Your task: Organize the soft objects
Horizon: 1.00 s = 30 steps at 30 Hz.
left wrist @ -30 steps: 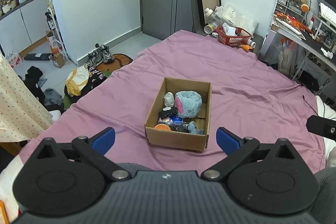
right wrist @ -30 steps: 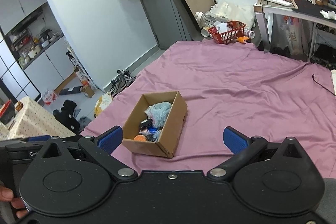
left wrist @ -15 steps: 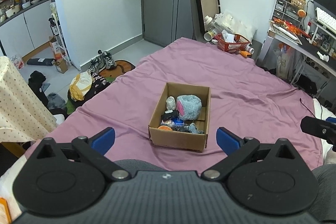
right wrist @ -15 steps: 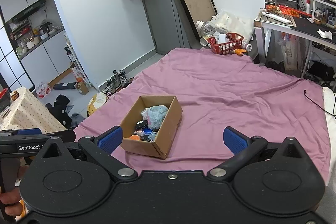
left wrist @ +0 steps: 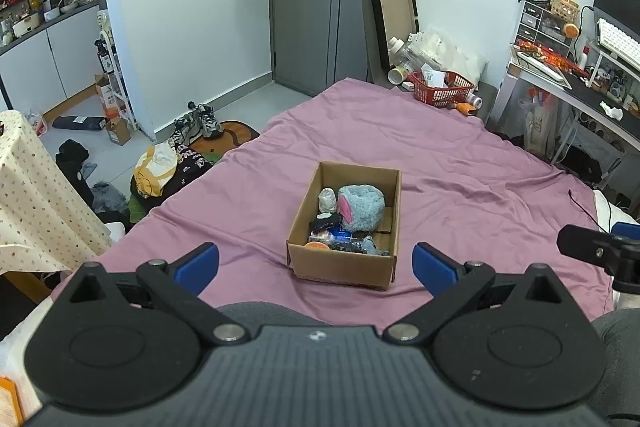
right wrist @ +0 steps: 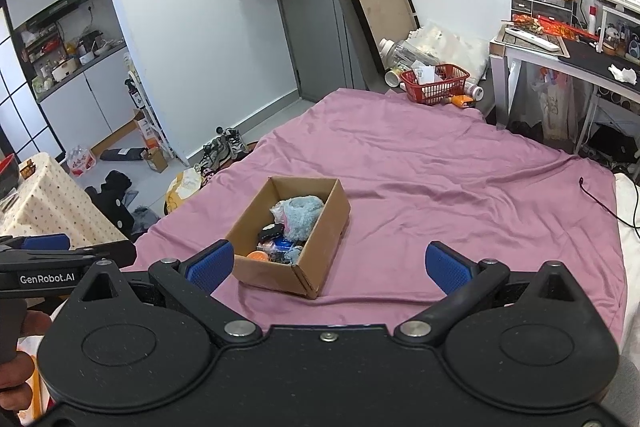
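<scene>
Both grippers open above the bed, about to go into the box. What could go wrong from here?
The cardboard box sits loose on the wrinkled purple sheet, so a push could slide or tip it. The blue plush lies packed against smaller items; pulling it may drag them out. The left gripper and right gripper could collide.

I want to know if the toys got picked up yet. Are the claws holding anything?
No. The left claw and right claw are both open and empty; the fluffy blue plush toy lies in the brown cardboard box.
</scene>
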Tool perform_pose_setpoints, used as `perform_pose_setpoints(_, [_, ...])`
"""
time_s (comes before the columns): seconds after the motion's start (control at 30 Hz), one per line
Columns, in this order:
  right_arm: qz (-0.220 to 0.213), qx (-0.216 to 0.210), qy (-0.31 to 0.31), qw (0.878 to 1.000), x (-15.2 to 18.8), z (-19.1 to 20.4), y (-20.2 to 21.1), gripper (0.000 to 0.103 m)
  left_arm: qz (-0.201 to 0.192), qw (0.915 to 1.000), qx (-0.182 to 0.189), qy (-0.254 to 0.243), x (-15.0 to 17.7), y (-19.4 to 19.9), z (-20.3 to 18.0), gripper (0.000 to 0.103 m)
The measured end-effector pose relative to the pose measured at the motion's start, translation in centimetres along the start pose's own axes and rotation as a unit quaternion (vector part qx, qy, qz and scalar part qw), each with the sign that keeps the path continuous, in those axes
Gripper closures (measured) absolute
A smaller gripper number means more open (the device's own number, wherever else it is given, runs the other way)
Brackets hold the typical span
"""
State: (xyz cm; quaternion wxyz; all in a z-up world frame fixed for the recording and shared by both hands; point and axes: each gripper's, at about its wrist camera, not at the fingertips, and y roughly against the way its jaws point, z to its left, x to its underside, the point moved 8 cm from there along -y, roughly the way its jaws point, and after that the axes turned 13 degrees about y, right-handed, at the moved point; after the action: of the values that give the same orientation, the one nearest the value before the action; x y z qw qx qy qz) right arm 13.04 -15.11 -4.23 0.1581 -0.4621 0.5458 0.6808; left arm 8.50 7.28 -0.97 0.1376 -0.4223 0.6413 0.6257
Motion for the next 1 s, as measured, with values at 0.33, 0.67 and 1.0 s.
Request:
perform_pose_setpoints(0.33, [0.004, 0.006, 0.005, 1.0, -0.08, 0.5, -0.03, 0.0, 0.005, 1.0, 0.003, 0.007, 0.35, -0.03, 0.2, 0.001])
perform_pose_setpoints(0.67, [0.003, 0.01, 0.001, 1.0, -0.03, 0.55, 0.17, 0.0, 0.004, 0.9999, 0.008, 0.008, 0.35, 0.05, 0.43, 0.001])
perform_pose_setpoints(1.0, [0.004, 0.011, 0.006, 1.0, -0.08, 0.66, 0.08, 0.0, 0.008, 0.9998, 0.014, 0.013, 0.38, 0.07, 0.59, 0.001])
